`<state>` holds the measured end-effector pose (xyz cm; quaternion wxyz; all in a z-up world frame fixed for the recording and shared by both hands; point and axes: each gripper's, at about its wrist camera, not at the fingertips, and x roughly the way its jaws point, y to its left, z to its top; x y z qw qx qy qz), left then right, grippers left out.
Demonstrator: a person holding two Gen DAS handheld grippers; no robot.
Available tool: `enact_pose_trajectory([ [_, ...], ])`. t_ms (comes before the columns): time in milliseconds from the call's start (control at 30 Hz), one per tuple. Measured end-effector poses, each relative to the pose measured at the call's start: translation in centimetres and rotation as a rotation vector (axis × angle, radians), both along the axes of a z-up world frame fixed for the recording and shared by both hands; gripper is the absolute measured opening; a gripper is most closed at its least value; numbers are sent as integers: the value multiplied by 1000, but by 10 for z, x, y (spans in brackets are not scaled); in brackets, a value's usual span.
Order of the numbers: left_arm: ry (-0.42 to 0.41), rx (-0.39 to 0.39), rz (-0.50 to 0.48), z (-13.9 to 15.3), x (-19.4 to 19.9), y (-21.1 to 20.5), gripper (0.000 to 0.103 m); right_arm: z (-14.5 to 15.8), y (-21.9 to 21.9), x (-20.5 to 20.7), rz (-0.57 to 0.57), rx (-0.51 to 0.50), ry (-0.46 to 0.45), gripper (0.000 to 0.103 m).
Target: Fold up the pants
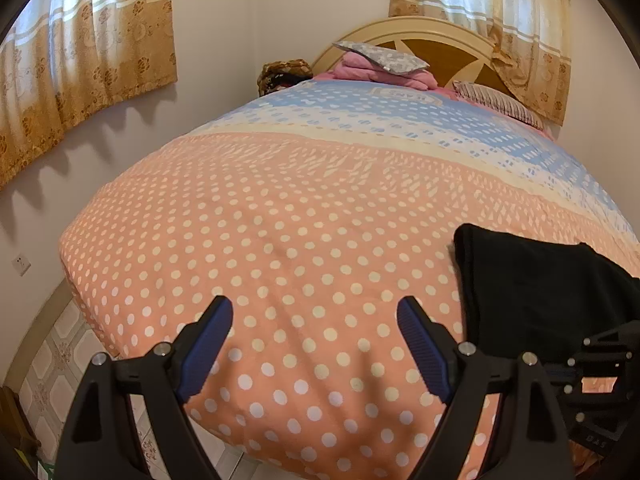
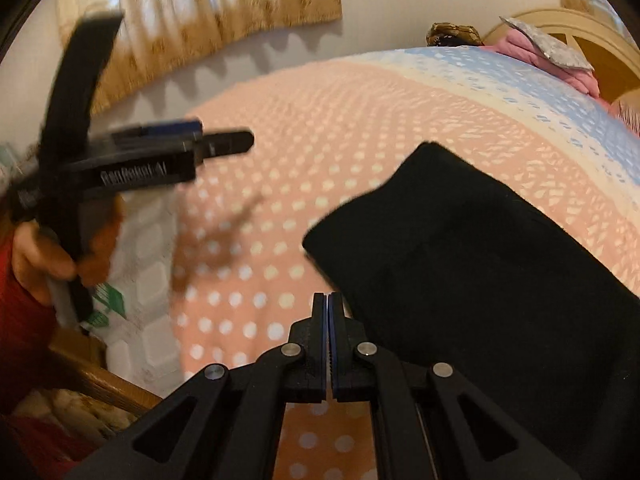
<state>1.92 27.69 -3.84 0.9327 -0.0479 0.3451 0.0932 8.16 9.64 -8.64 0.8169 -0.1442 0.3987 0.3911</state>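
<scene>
The black pants [image 2: 460,264] lie folded into a flat block on the right side of the bed; in the left wrist view the pants [image 1: 536,292] are at the right edge. My right gripper [image 2: 329,299] is shut with nothing visible between its pads, its tips just left of the near corner of the pants. My left gripper [image 1: 315,312] hangs open over the dotted quilt, left of the pants, holding nothing. In the right wrist view the left gripper [image 2: 212,138] appears blurred at the left, held by a hand [image 2: 44,256] in a red sleeve.
The bed carries an orange polka-dot quilt [image 1: 280,240] with a blue band toward the headboard [image 1: 452,46]. Pink bedding [image 1: 384,72] and pillows are piled at the head. Curtains [image 1: 80,60] hang on the wall at the left. Tiled floor [image 1: 52,360] shows beside the bed's left edge.
</scene>
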Motion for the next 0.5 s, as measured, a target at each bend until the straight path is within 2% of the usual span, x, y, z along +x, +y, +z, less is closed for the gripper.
enact_pose_trajectory([
  [133,1,-21,7,-1,0,6,87,12,-21,8,-33,151,93,2],
  [200,5,-32,8,-2,0,8,87,19,-30,8,-57,177,83,3],
  [300,6,-32,7,-2,0,8,87,20,-30,6,-57,130,33,4],
  [333,5,-32,7,-2,0,8,87,19,-27,6,-45,107,33,10],
  [367,3,-33,5,-2,-1,8,87,17,-24,8,-40,90,39,27],
  [400,1,-34,3,-2,-1,8,87,15,-24,9,-37,93,54,39],
  [433,-1,-32,0,-2,-1,8,87,15,-25,8,-29,126,75,59],
  [500,2,-32,0,-2,-1,7,87,19,-30,4,-25,176,85,63],
])
